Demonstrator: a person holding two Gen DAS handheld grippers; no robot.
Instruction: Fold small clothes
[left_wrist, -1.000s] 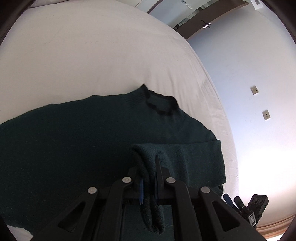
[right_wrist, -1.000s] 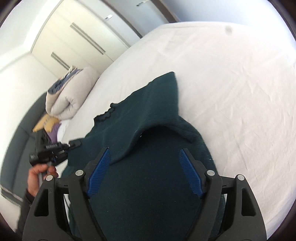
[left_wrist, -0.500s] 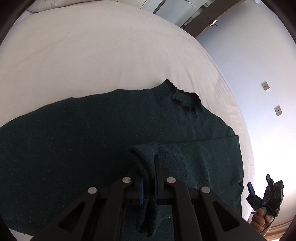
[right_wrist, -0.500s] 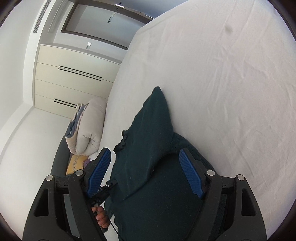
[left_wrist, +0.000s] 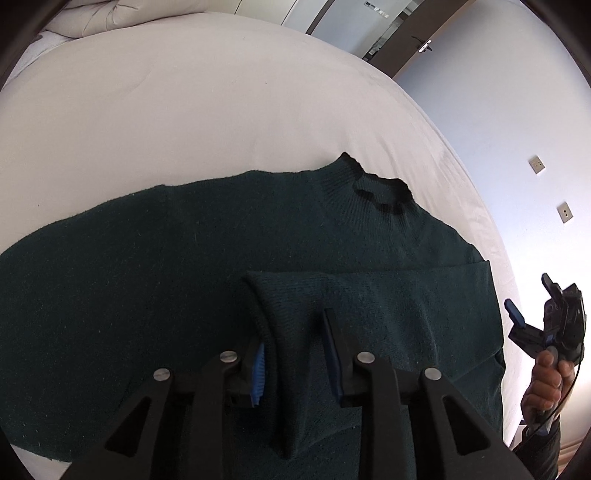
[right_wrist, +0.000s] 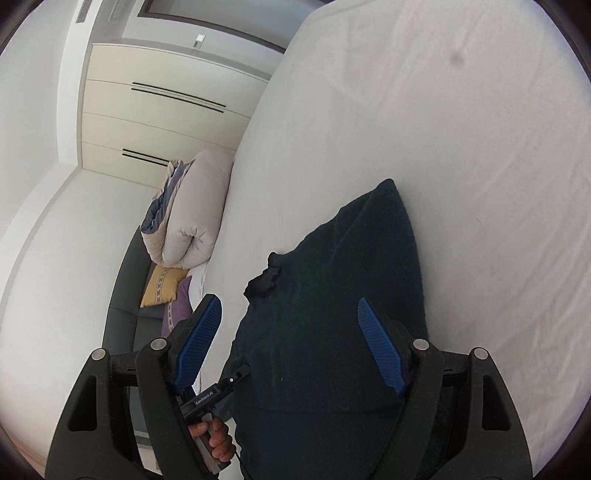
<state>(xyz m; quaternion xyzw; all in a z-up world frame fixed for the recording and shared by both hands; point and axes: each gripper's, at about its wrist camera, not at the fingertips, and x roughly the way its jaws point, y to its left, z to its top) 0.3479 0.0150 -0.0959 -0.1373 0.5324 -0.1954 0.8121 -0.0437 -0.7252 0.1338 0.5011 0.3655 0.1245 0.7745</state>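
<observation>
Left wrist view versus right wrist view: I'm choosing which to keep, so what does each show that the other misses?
Only the left wrist view shows the folded sleeve between the left gripper's just-opened jaws, and wall sockets. Only the right shows the rolled duvet, yellow cushion and wardrobe. Both show the dark green sweater, white bed and open right gripper.

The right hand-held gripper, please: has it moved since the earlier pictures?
Yes. The right hand-held gripper has swung left, off the dark green sweater toward the wardrobe; its jaws are open and empty.

Left claw (left_wrist: 295, 354) just opening, right claw (right_wrist: 291, 343) wide apart
</observation>
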